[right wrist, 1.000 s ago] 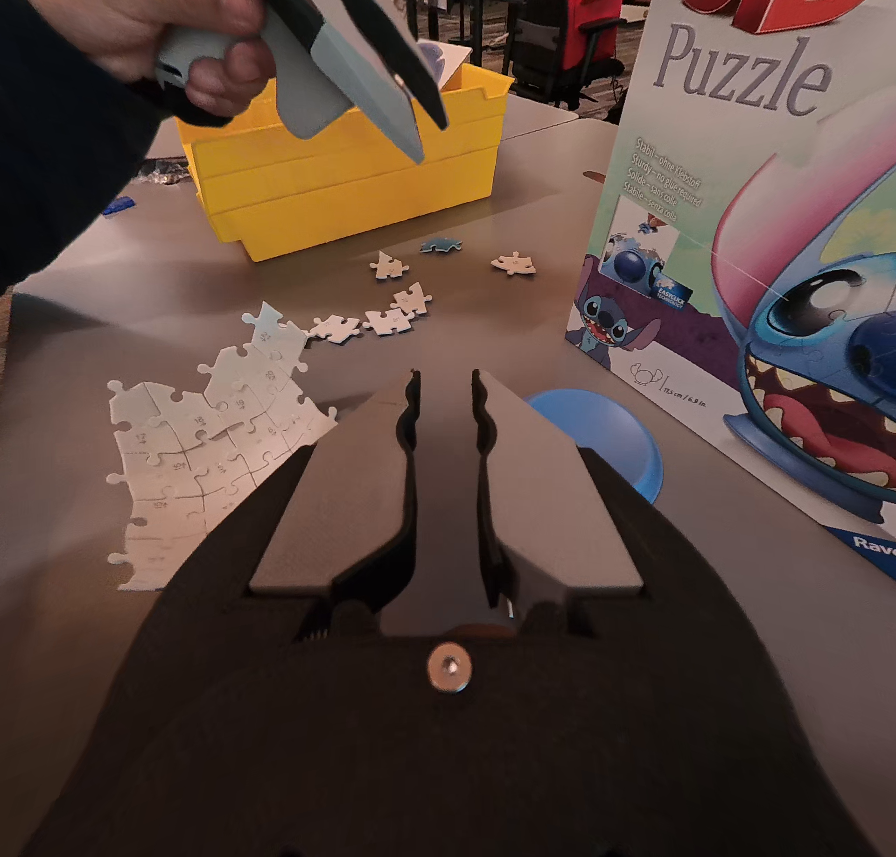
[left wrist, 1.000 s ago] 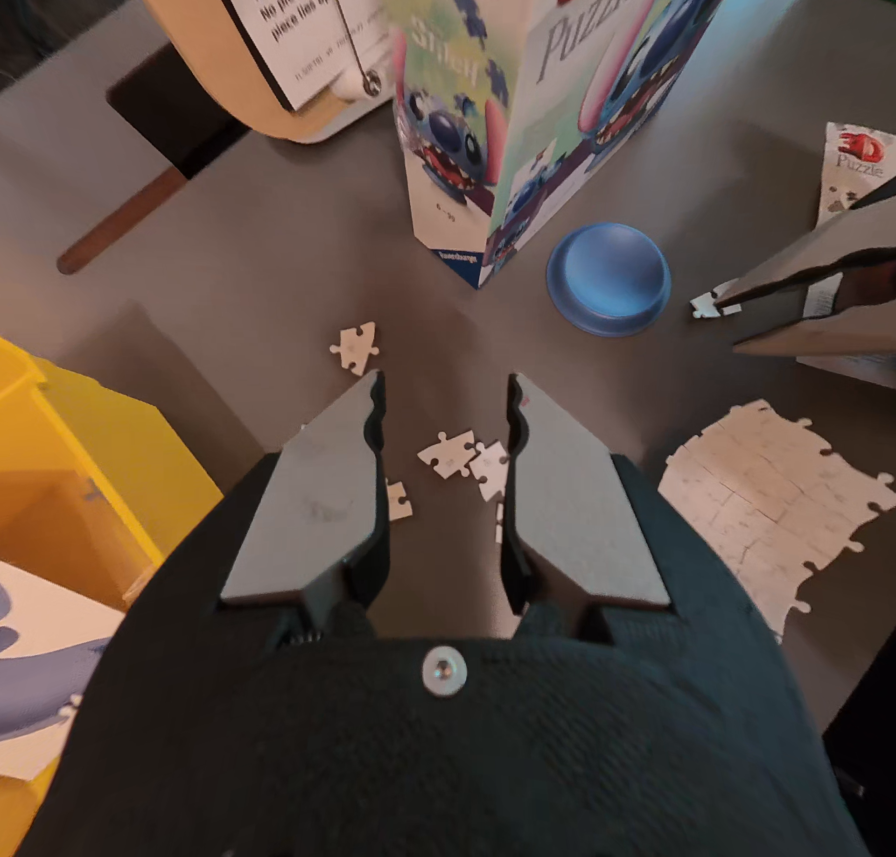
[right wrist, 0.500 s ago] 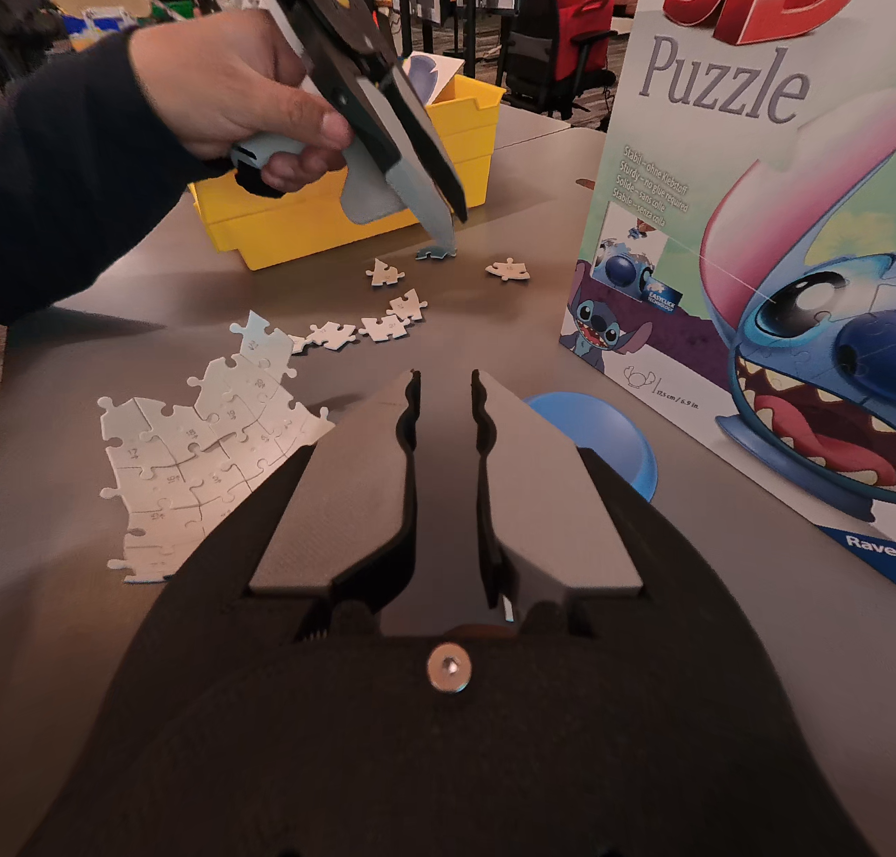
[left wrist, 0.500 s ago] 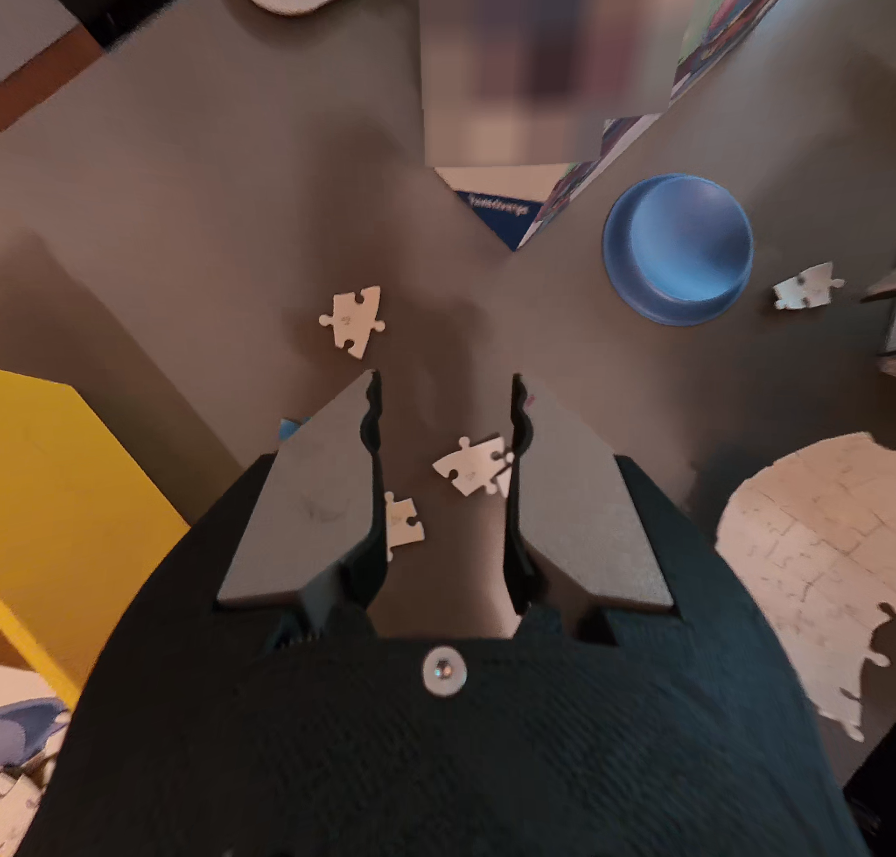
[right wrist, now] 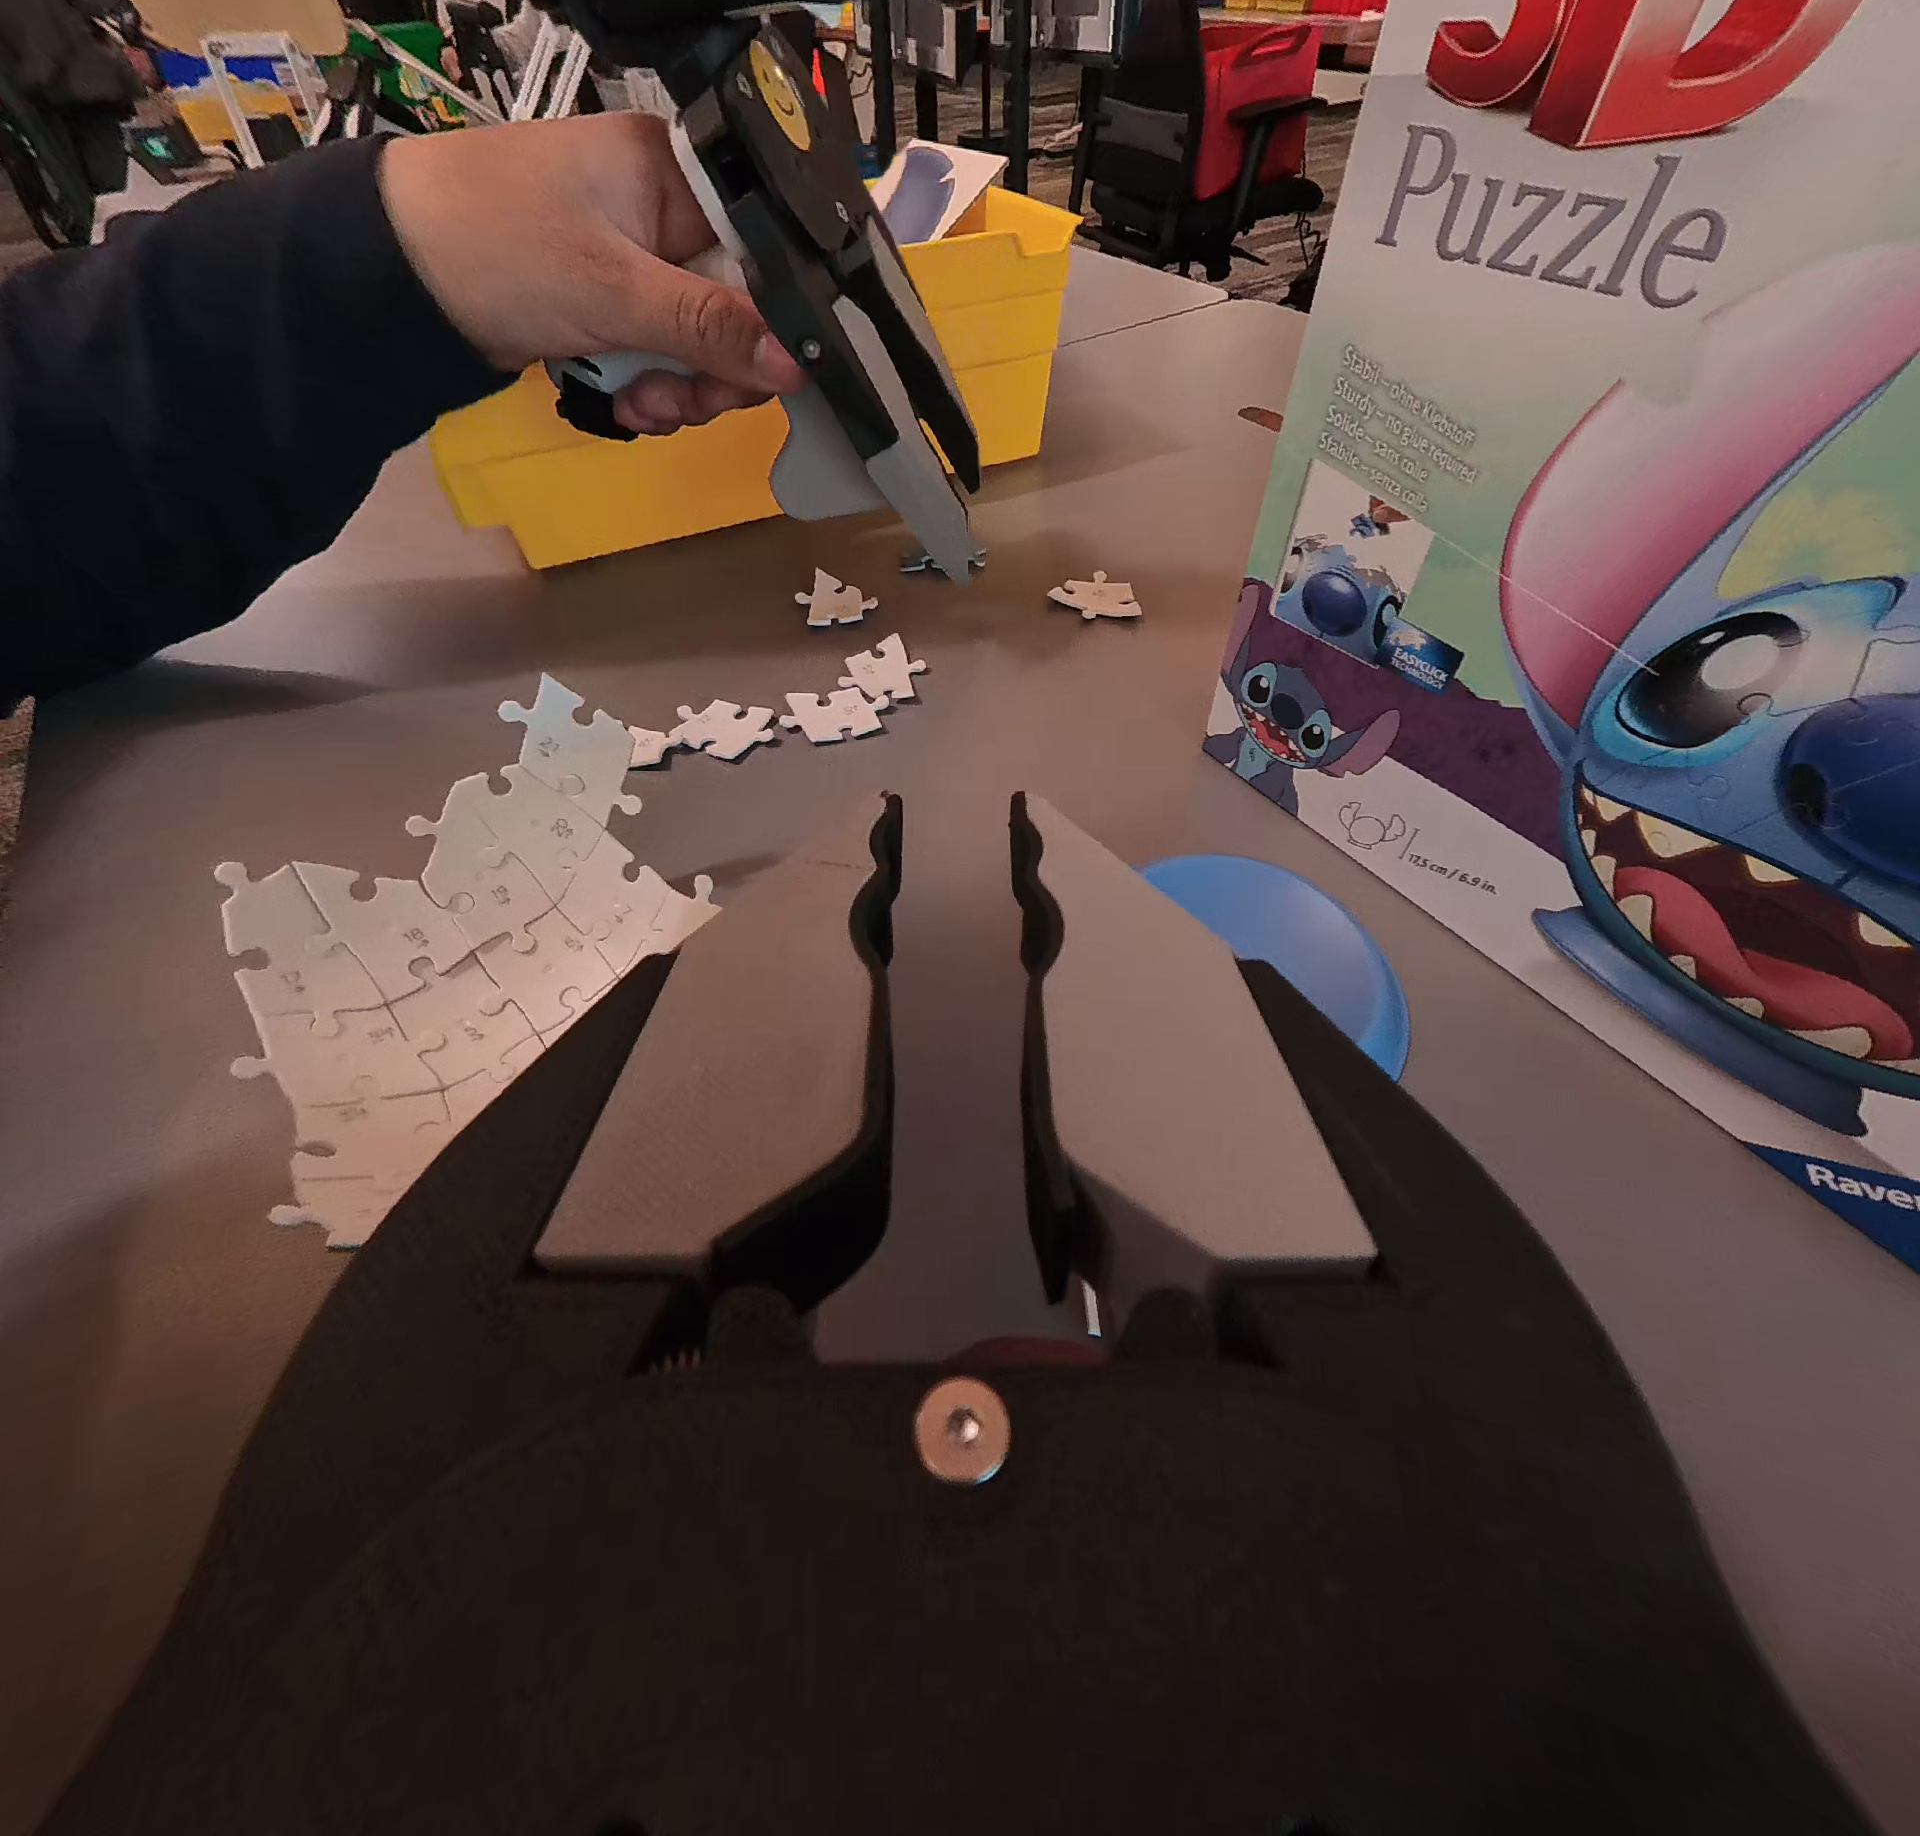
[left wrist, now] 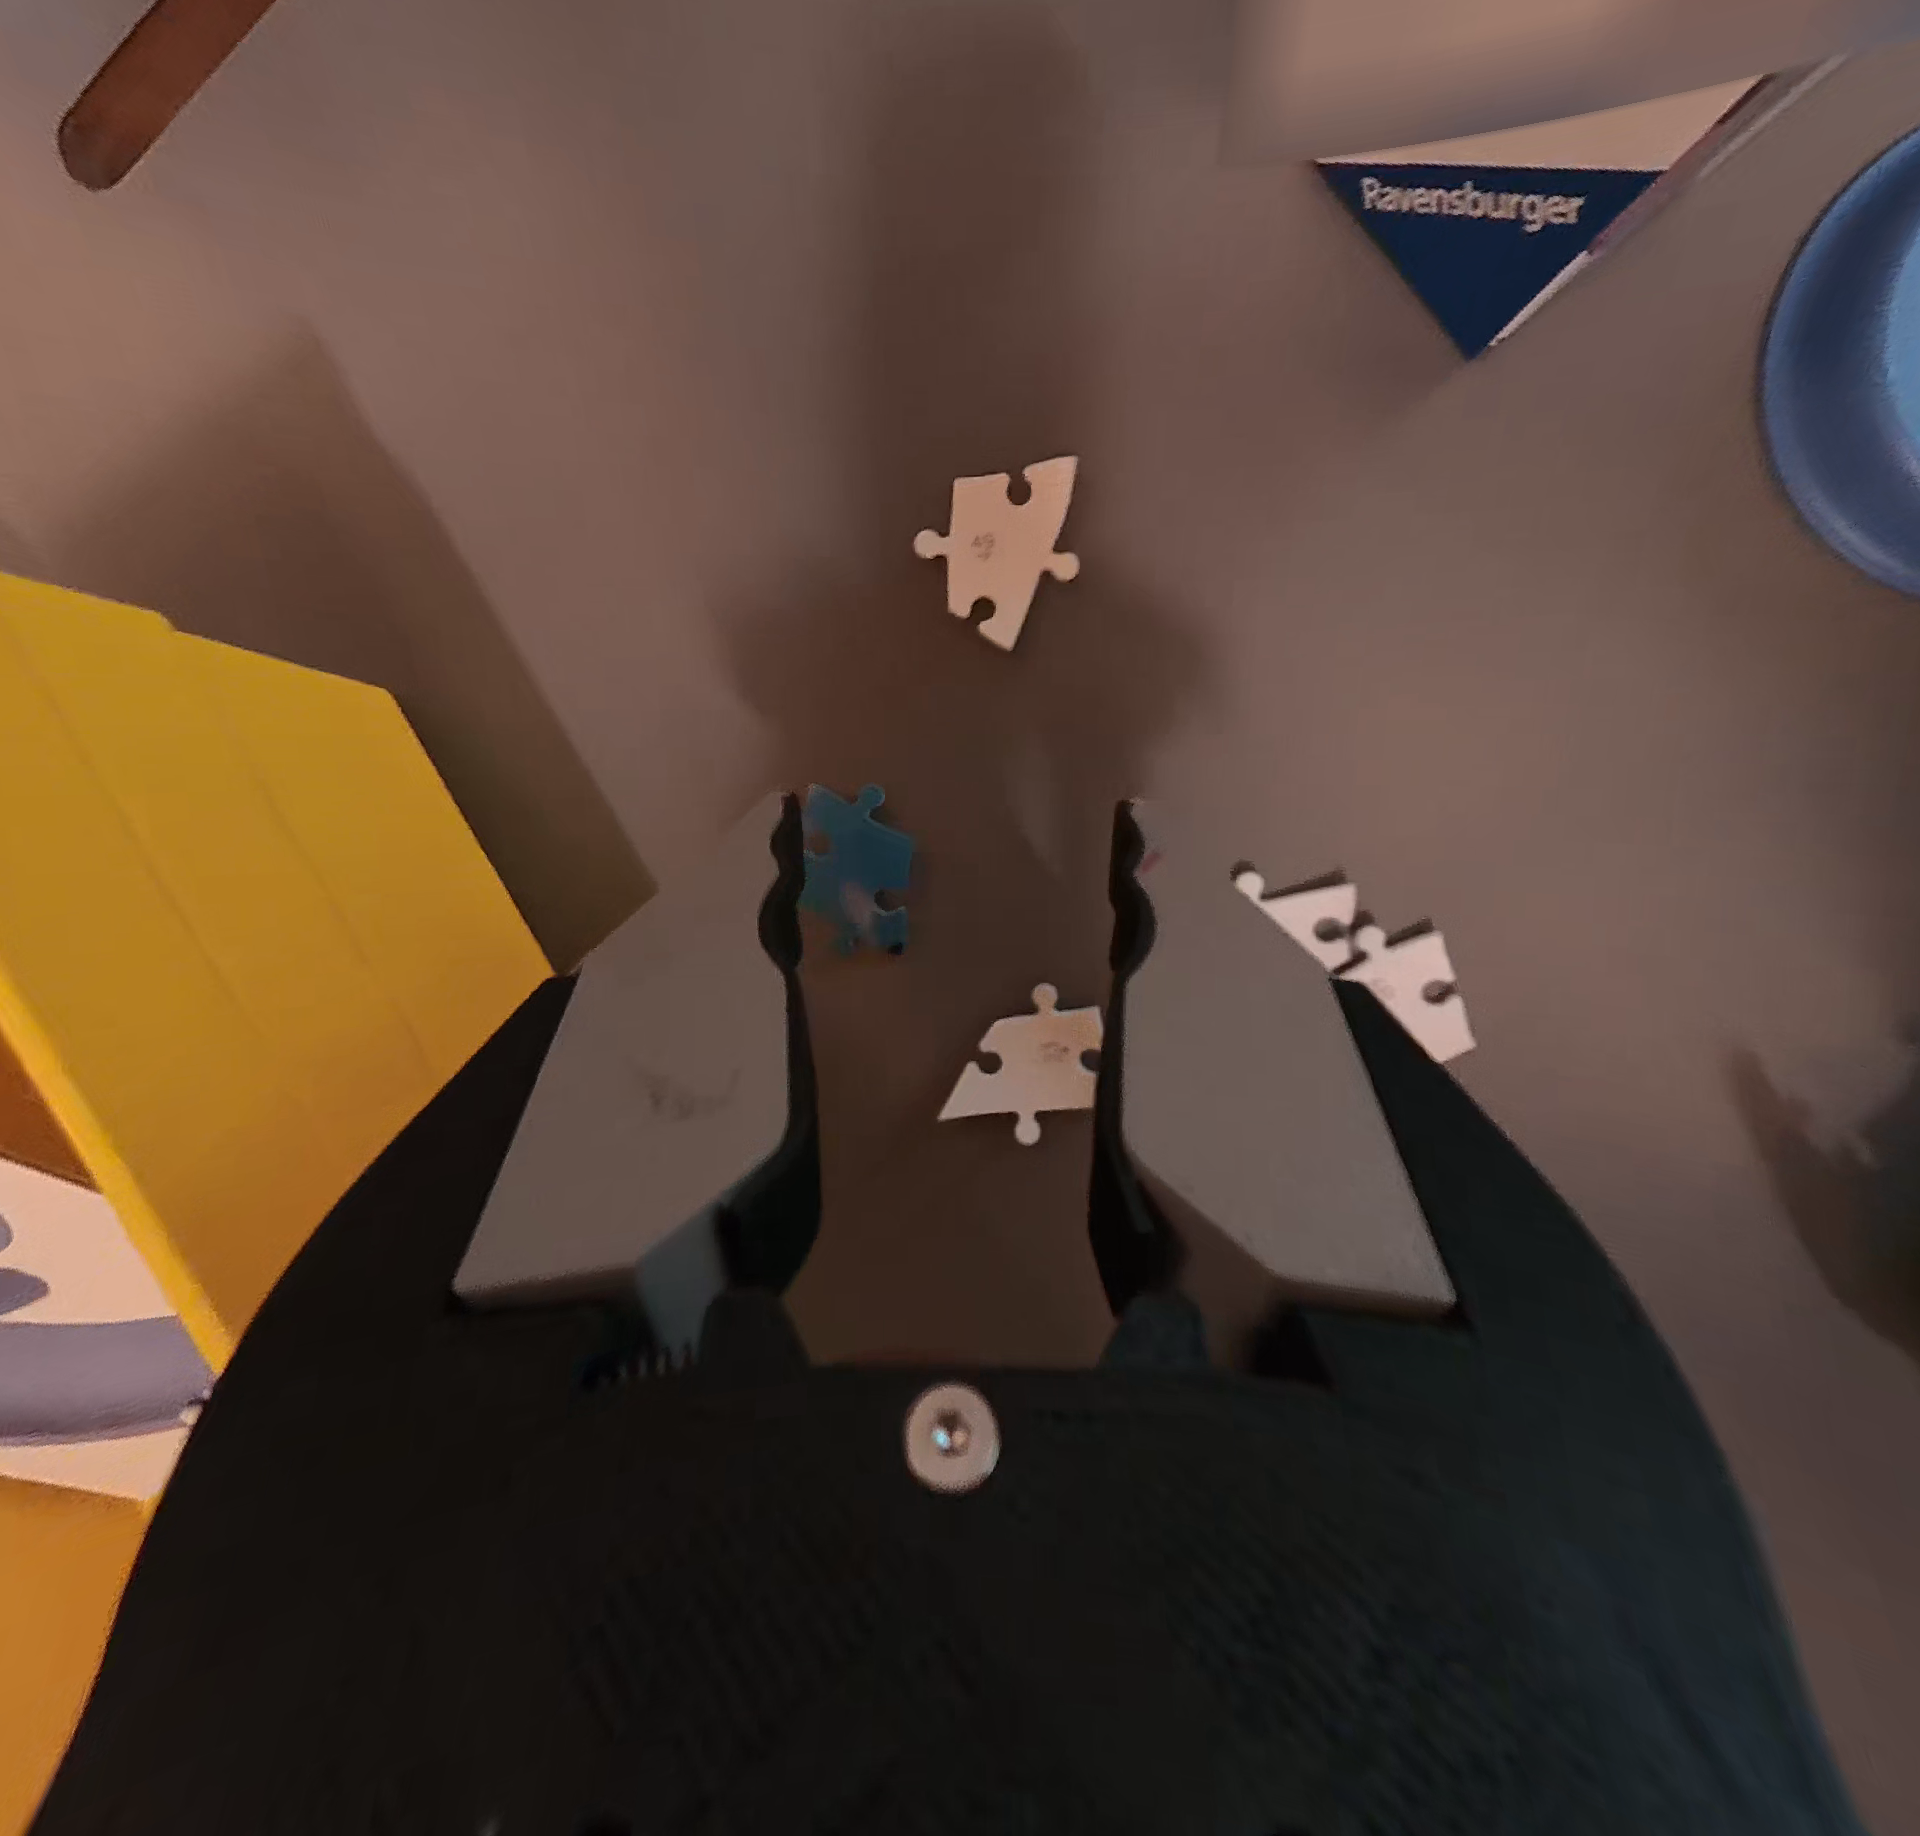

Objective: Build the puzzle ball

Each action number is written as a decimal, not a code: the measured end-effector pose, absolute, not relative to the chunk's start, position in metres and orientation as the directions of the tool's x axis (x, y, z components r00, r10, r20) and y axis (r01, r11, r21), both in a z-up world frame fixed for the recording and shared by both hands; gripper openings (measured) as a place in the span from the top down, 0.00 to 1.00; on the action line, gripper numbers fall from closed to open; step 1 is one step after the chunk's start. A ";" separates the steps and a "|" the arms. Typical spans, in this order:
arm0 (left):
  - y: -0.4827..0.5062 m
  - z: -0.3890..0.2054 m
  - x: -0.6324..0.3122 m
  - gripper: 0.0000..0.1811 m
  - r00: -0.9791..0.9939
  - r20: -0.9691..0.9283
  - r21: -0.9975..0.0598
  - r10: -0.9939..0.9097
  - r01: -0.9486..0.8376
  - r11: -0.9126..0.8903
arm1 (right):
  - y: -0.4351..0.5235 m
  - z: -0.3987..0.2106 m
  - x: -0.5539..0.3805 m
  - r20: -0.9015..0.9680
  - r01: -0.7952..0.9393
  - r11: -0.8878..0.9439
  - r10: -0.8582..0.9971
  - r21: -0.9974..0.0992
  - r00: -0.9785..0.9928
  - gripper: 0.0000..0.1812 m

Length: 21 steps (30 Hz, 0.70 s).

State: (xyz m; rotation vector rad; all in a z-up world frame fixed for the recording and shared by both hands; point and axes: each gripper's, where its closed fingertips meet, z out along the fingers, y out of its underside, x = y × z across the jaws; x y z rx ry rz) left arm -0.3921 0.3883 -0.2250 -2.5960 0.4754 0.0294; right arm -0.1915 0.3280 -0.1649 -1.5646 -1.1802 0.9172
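My left gripper (left wrist: 956,820) is open and points down close over the grey table. A blue puzzle piece (left wrist: 857,867) lies just inside its left finger, and a white piece (left wrist: 1039,1059) lies between the fingers. Another white piece (left wrist: 1003,545) lies ahead. In the right wrist view the left gripper (right wrist: 956,565) has its tips at the blue piece (right wrist: 920,562). My right gripper (right wrist: 956,810) is open with a narrow gap, empty, above the table. A flat joined sheet of white pieces (right wrist: 436,976) lies to its left. The blue dome stand (right wrist: 1288,945) sits to its right.
The tall puzzle box (right wrist: 1558,539) stands at the right, its corner also in the left wrist view (left wrist: 1486,238). A yellow bin (right wrist: 935,384) stands behind the loose pieces (right wrist: 831,716) and just left of the left gripper (left wrist: 208,851). A person's hand (right wrist: 582,259) holds the left gripper.
The left gripper has dropped toward the table and moved over toward the yellow bin, bringing the blue piece to its left finger. The right gripper has stayed put.
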 end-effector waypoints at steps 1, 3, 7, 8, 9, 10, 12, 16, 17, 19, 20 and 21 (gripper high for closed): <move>0.388 -0.224 -0.396 0.68 0.944 -0.101 -0.477 -0.315 -0.324 -0.817 | 0.328 -0.165 -0.192 -0.025 0.264 -0.095 0.967 -0.960 0.255 0.91; 0.387 -0.223 -0.402 0.70 0.955 -0.077 -0.500 -0.287 -0.286 -0.817 | 0.328 -0.165 -0.192 -0.025 0.264 -0.094 0.967 -0.960 0.255 0.91; 0.390 -0.217 -0.403 0.72 0.962 -0.032 -0.535 -0.273 -0.247 -0.808 | 0.328 -0.167 -0.193 -0.025 0.270 -0.096 0.967 -0.958 0.255 0.91; 0.390 -0.217 -0.399 0.71 0.959 -0.014 -0.537 -0.283 -0.246 -0.807 | 0.328 -0.167 -0.193 -0.025 0.272 -0.097 0.966 -0.958 0.256 0.91; 0.389 -0.219 -0.397 0.71 0.958 -0.008 -0.534 -0.286 -0.246 -0.809 | 0.328 -0.167 -0.193 -0.025 0.272 -0.097 0.966 -0.957 0.256 0.91; 0.389 -0.221 -0.397 0.71 0.958 -0.015 -0.528 -0.287 -0.251 -0.811 | 0.328 -0.167 -0.193 -0.024 0.271 -0.096 0.966 -0.958 0.257 0.91; 0.388 -0.225 -0.395 0.70 0.958 -0.024 -0.514 -0.287 -0.258 -0.818 | 0.328 -0.166 -0.193 -0.025 0.267 -0.096 0.966 -0.959 0.257 0.91; 0.361 -0.219 -0.370 0.69 0.935 0.069 -0.485 -0.349 -0.274 -0.831 | 0.327 -0.163 -0.192 -0.025 0.259 -0.093 0.967 -0.961 0.254 0.91; 0.347 -0.213 -0.360 0.69 0.919 0.082 -0.495 -0.385 -0.298 -0.816 | 0.326 -0.162 -0.192 -0.026 0.256 -0.093 0.968 -0.962 0.251 0.91; 0.318 -0.203 -0.354 0.74 0.895 0.016 -0.505 -0.445 -0.377 -0.776 | 0.324 -0.160 -0.191 -0.026 0.248 -0.089 0.969 -0.965 0.246 0.91; 0.303 -0.202 -0.356 0.75 0.884 -0.033 -0.498 -0.466 -0.418 -0.759 | 0.323 -0.158 -0.191 -0.026 0.243 -0.087 0.970 -0.966 0.243 0.91; 0.290 -0.204 -0.358 0.75 0.874 -0.074 -0.488 -0.480 -0.451 -0.747 | 0.322 -0.157 -0.191 -0.027 0.238 -0.085 0.971 -0.967 0.239 0.91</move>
